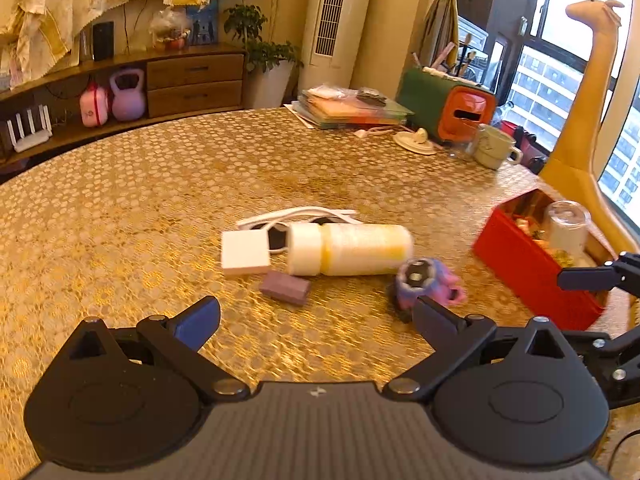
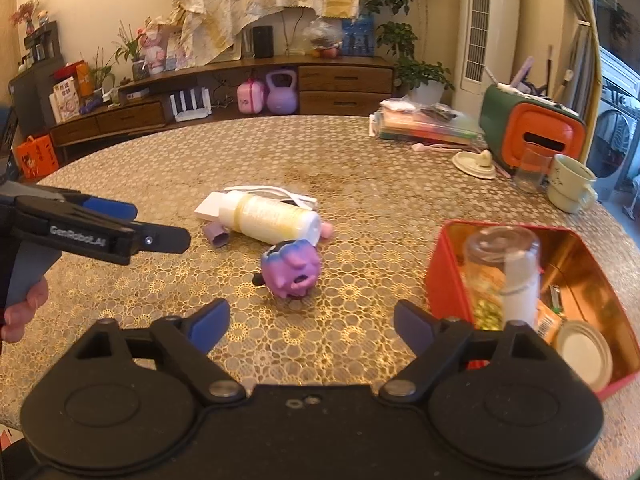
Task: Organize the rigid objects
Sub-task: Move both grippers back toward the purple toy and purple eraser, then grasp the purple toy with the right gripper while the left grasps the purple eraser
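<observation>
A round tabletop [image 1: 120, 208] covered in a gold lace-patterned cloth filled both views. Near its middle lay a white and pale-yellow plastic bottle [image 1: 348, 249] on its side, with a flat white square adapter [image 1: 245, 253] touching its cap end and a white cable [image 1: 296, 214] looped just behind. A small mauve rectangular block [image 1: 285, 288] sat just in front of the adapter. To the right of the bottle rested a purple and pink toy figure [image 2: 291, 270], tipped over on the cloth.

At the right edge stood an open red metal tin [image 2: 436, 276] with a shiny gold interior — inside it were a clear glass jar [image 2: 502, 258] upended, a round pale lid [image 2: 584, 354] and some small bits too blurred to name.

The left gripper [image 1: 316, 316] hovered low over the cloth, its blue-padded fingers [image 1: 198, 322] spread wide and holding nothing; the toy lay just beyond its right finger. The right gripper [image 2: 312, 322] also hung over the cloth — fingers wide apart, nothing between them — with the toy ahead and the tin just to its right.
</observation>
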`<state>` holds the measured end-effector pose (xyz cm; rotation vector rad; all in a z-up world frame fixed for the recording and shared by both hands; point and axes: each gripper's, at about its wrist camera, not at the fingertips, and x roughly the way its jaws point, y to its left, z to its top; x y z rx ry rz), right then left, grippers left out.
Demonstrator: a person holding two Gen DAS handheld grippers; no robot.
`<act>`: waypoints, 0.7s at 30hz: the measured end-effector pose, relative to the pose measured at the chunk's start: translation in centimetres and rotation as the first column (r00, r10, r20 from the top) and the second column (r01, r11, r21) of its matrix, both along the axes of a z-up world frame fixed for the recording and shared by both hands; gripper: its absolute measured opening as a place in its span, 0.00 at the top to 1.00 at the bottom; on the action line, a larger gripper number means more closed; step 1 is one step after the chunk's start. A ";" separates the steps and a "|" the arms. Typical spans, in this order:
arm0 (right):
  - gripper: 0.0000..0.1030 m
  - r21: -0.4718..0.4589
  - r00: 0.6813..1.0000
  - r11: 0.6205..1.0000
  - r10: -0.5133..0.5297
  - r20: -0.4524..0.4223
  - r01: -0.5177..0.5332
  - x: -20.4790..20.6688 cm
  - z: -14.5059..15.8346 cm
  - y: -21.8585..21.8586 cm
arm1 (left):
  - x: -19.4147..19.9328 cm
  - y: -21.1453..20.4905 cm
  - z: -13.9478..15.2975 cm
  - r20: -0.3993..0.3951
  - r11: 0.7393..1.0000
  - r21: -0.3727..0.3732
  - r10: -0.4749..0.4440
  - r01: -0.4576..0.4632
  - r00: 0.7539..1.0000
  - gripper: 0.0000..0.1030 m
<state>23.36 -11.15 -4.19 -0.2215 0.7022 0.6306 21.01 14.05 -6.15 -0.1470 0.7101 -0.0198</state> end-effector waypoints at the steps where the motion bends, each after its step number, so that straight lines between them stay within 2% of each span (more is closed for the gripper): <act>1: 0.17 -0.003 1.000 1.000 0.004 -0.001 -0.004 0.3 -0.2 0.3 | 0.3 0.2 -0.4 -0.005 1.000 0.004 0.001 -0.001 1.000 0.00; 4: 0.20 -0.011 1.000 1.000 0.010 -0.009 -0.010 1.4 -0.7 1.3 | 1.4 0.6 -1.6 -0.023 1.000 0.008 0.011 -0.011 1.000 0.00; 8: 0.24 -0.029 0.999 0.999 0.031 -0.009 -0.031 2.5 -1.7 2.7 | 2.2 1.1 -2.6 -0.004 0.999 0.023 0.030 -0.030 1.000 0.00; 11: 0.29 -0.048 0.998 0.997 0.053 -0.019 -0.054 3.3 -2.4 3.7 | 2.9 1.2 -3.1 0.010 1.000 0.017 0.008 -0.008 1.000 0.00; 16: 0.31 -0.069 0.998 0.995 0.066 -0.023 -0.068 4.2 -3.4 4.7 | 3.6 0.6 -3.8 0.026 0.998 0.065 -0.029 0.027 0.999 0.01; 19: 0.35 -0.068 0.998 0.996 0.061 -0.033 -0.063 4.8 -3.9 4.9 | 4.1 0.6 -4.1 0.024 0.997 0.067 -0.040 0.038 0.999 0.12; 21: 0.36 -0.063 0.997 0.996 0.058 -0.040 -0.060 5.1 -4.1 5.1 | 4.5 0.7 -4.5 0.012 0.997 0.061 -0.041 0.040 0.999 0.24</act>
